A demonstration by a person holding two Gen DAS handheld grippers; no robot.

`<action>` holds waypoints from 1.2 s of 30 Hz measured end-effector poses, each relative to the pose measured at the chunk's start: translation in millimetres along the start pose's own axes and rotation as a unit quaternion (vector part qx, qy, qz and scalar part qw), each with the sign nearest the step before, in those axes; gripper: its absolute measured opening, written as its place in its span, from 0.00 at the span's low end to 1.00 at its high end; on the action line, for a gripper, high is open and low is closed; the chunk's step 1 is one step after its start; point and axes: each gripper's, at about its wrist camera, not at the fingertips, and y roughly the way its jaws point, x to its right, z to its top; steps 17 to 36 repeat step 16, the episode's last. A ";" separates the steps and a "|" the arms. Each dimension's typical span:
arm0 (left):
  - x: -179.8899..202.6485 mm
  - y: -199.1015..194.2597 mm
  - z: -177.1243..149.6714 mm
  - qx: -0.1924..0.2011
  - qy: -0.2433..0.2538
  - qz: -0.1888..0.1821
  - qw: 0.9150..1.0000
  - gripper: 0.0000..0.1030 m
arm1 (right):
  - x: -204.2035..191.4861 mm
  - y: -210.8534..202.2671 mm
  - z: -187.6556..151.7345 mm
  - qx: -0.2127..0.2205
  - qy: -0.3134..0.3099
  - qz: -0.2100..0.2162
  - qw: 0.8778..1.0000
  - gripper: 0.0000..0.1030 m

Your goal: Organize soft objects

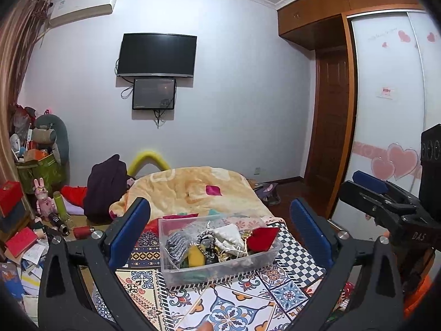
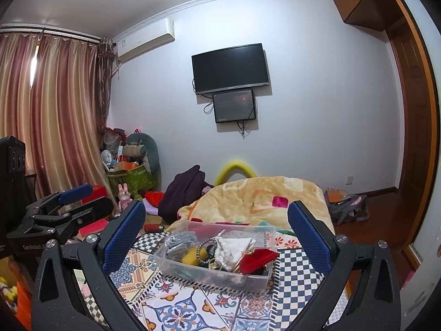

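Note:
A clear plastic bin [image 1: 176,271] sits on a patterned cloth and holds several soft items: a white pouch [image 1: 228,235], a red pouch [image 1: 261,238], a yellow piece [image 1: 195,255] and a grey mesh piece [image 1: 176,244]. My left gripper [image 1: 220,234] is open and empty, its blue pads either side of the bin, held above it. The bin also shows in the right wrist view [image 2: 259,280], with the white pouch [image 2: 234,247] and red pouch [image 2: 259,258]. My right gripper [image 2: 217,234] is open and empty above the bin.
A yellow blanket [image 1: 193,187] lies bunched behind the bin. A dark garment [image 1: 104,184] and cluttered toys and boxes [image 1: 41,165] stand at the left. The right gripper's body [image 1: 386,201] shows at the right edge. A wardrobe [image 1: 386,96] is at right.

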 end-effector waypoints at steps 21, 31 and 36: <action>0.8 0.7 0.0 -0.006 -0.008 -0.007 1.000 1.00 | -3.4 0.0 -2.0 -0.006 -0.007 0.003 1.000 1.00; 0.8 0.7 0.0 -0.006 -0.008 -0.007 1.000 1.00 | -3.4 0.0 -2.0 -0.006 -0.007 0.003 1.000 1.00; 0.8 0.7 0.0 -0.006 -0.008 -0.007 1.000 1.00 | -3.4 0.0 -2.0 -0.006 -0.007 0.003 1.000 1.00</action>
